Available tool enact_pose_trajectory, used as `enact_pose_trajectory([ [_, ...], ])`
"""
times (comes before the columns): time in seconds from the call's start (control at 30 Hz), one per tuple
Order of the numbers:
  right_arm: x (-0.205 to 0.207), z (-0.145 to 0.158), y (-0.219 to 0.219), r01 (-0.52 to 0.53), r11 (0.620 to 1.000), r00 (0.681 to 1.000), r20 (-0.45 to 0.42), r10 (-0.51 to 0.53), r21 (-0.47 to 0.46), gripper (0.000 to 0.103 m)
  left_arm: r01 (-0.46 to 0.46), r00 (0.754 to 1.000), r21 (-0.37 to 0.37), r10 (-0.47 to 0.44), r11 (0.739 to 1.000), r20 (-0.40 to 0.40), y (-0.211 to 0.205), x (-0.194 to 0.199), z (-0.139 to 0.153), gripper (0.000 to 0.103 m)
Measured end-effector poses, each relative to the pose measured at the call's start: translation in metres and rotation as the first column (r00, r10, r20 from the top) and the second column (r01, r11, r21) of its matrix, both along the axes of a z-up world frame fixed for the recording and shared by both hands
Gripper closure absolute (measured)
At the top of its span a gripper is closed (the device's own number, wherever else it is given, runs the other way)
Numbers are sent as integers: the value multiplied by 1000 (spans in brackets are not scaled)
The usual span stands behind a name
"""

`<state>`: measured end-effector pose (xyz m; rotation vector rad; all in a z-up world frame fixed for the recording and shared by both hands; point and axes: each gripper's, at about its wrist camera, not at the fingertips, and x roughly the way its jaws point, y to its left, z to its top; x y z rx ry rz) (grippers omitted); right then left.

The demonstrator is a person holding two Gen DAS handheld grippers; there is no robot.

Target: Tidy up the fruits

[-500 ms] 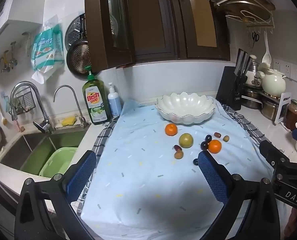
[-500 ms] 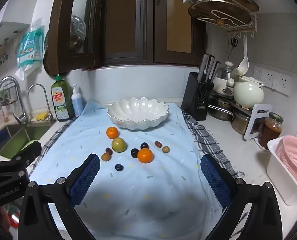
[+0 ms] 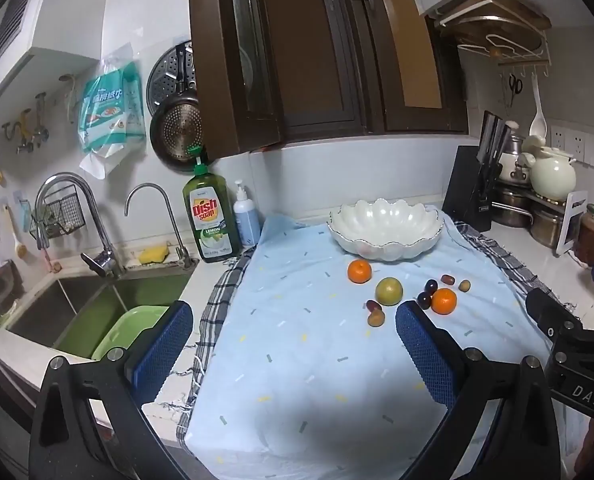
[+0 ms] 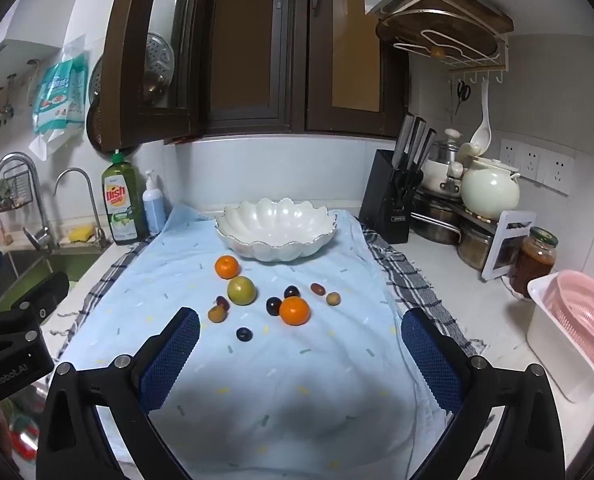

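Observation:
A white scalloped bowl (image 4: 275,226) stands empty at the back of a light blue cloth (image 4: 277,380); it also shows in the left wrist view (image 3: 385,226). In front of it lie two oranges (image 4: 226,267) (image 4: 294,311), a green fruit (image 4: 241,290) and several small dark and brown fruits (image 4: 243,334). The same fruits show in the left wrist view around the green fruit (image 3: 388,291). My right gripper (image 4: 297,356) is open and empty, above the cloth's near part. My left gripper (image 3: 293,344) is open and empty, over the cloth's left side.
A sink (image 3: 97,300) with a green basin (image 3: 133,330) lies left. Dish soap (image 3: 211,218) and a pump bottle (image 3: 245,220) stand by it. A knife block (image 4: 393,196), pots, a jar (image 4: 535,260) and a pink colander (image 4: 581,320) stand right.
Both views have shifted slightly; the fruits and bowl sit where they were. Both grippers stay open.

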<state>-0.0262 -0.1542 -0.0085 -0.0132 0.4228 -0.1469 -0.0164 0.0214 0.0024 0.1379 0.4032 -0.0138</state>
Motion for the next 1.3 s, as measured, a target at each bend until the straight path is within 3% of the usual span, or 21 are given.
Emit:
enact_pose_trajectory([
  [1.3,-4,8,8,20,999,1000,18,-20,-27,1,44,999,-13,-44,999,-9,8,4,5,0],
])
